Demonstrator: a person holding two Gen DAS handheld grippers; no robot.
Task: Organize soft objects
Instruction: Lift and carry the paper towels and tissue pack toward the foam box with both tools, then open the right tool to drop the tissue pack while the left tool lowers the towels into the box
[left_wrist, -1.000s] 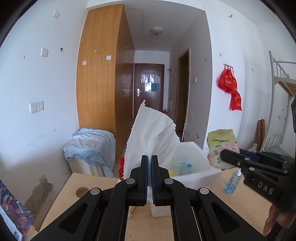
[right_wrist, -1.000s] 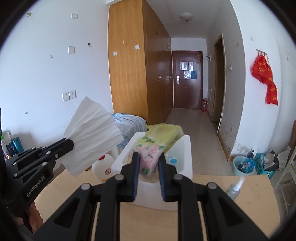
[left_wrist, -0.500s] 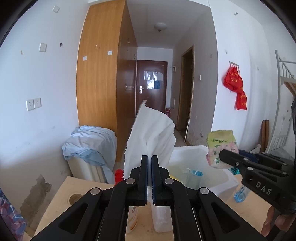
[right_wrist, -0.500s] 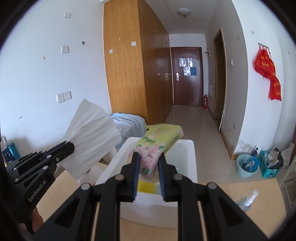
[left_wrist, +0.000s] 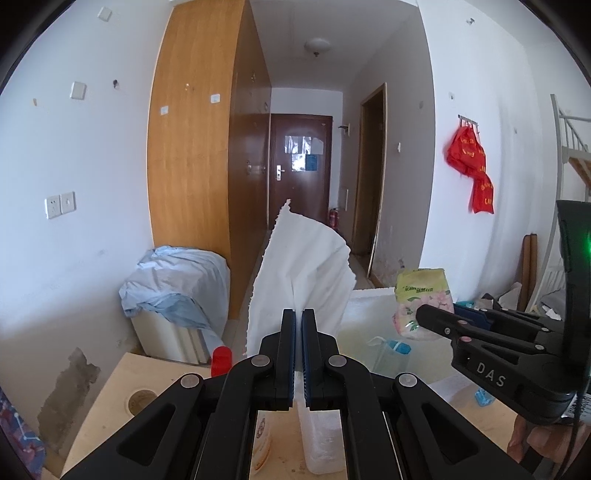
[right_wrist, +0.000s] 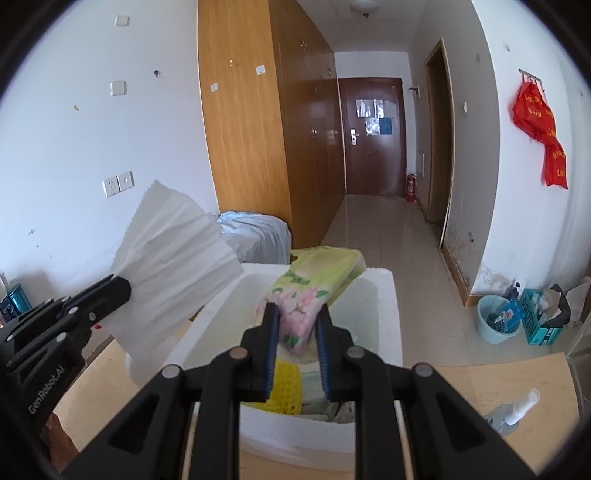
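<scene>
My left gripper is shut on a white paper tissue that stands up above its fingertips; both also show in the right wrist view, the gripper at the left and the tissue fanning out. My right gripper is shut on a green and pink floral tissue pack and holds it above the white foam box. In the left wrist view the pack and the right gripper are at the right, over the box.
The foam box holds a yellow mesh item and a spray bottle. On the wooden table stand a red-capped bottle at the left and a clear spray bottle at the right. A cloth-covered cabinet stands behind.
Both grippers have moved forward, nearer the foam box, each keeping its hold. The tissue pack now sits over the box's inside.
</scene>
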